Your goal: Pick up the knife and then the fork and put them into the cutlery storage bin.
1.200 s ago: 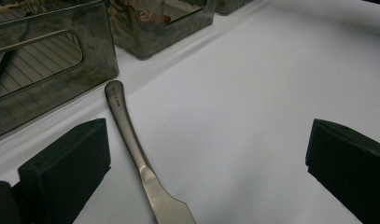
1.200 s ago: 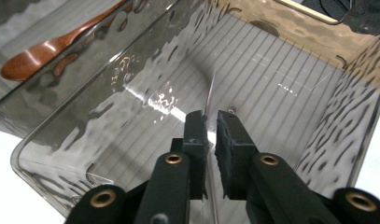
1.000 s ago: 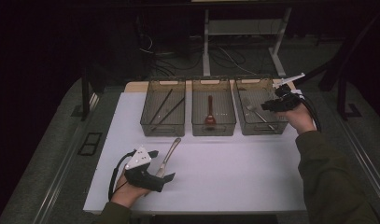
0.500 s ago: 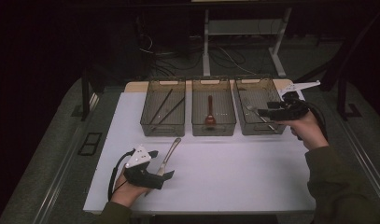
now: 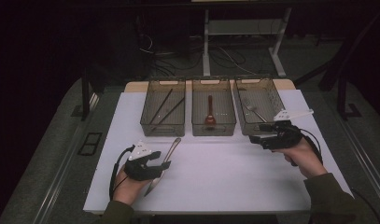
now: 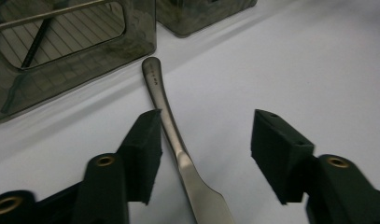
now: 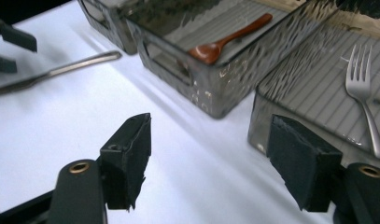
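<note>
Down at the near left of the white worktop (image 5: pixel 234 182): left gripper (image 5: pixel 165 166) held low over a metal knife (image 6: pixel 178 149), jaws spread wide, one on either side of the handle, nothing pinched. Knife flat on the worktop, handle end pointing toward the left bin (image 5: pixel 163 107), blade end running back under the gripper toward the person's hand; near the left jaw in the left gripper view, contact impossible to judge. Over at the right: right gripper (image 5: pixel 256 133) hovering just in front of the right bin (image 5: pixel 261 105), jaws likewise parted and empty, aimed leftward across the worktop. Behind, in a row at the far edge: three smoky transparent bins. Left bin with dark chopsticks (image 5: pixel 163 109) lying crossed inside; middle bin (image 5: pixel 213 107) with a reddish-brown wooden spoon (image 7: pixel 227 39); right bin with a metal fork (image 7: pixel 365 88), tines toward the far end. Knife well apart from the right gripper.
</note>
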A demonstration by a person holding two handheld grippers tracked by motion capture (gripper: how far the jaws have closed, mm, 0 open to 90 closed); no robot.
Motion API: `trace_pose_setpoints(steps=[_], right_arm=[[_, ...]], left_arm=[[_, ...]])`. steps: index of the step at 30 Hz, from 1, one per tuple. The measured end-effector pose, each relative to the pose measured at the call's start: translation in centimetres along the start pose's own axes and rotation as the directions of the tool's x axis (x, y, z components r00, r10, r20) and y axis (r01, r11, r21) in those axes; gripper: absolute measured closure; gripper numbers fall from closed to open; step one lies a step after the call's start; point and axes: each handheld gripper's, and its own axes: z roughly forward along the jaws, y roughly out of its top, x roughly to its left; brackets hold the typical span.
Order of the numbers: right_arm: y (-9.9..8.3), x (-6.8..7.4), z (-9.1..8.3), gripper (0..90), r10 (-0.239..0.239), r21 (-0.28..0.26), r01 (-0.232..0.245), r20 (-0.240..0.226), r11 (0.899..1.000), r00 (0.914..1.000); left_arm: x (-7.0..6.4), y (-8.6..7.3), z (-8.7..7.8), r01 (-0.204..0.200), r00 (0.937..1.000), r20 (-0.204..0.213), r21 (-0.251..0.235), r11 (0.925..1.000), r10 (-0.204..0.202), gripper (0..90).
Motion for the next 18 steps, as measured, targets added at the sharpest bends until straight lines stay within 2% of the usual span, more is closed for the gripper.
trace_pose_setpoints(steps=[4, 9, 11, 13, 15, 18], right_arm=[[-1.4, 1.1, -0.3, 29.8, -0.001, -0.001, 0.001, -0.022, 1.000, 0.9998], [-3.4, 2.2, -0.8, 29.9, 0.005, -0.010, -0.005, -0.025, 1.000, 0.9997], [-4.2, 2.5, -0.9, 29.9, 0.025, -0.010, -0.025, -0.031, 1.000, 0.9992], [-4.8, 2.7, -1.0, 29.9, 0.015, -0.003, -0.015, -0.025, 1.000, 0.9996], [-5.4, 2.8, -1.1, 29.9, 0.029, -0.004, -0.029, -0.023, 1.000, 0.9993], [-5.8, 2.9, -1.3, 29.9, 0.026, -0.012, -0.026, -0.024, 1.000, 0.9994]], left_arm=[[0.2, 0.2, 0.9, 0.020, 0.9996, -0.020, 0.030, 0.9994, -0.020, 52.6], [0.3, 0.2, 1.9, 0.030, 0.9985, -0.049, 0.076, 0.9967, -0.026, 56.7], [0.3, 0.2, 2.3, 0.035, 0.9979, -0.058, 0.088, 0.9955, -0.030, 57.6], [0.3, 0.3, 2.6, 0.043, 0.9972, -0.065, 0.094, 0.9947, -0.037, 58.9], [0.3, 0.4, 2.9, 0.043, 0.9964, -0.077, 0.100, 0.9941, -0.035, 60.2], [0.4, 0.5, 3.1, 0.049, 0.9953, -0.088, 0.118, 0.9918, -0.039, 63.2]])
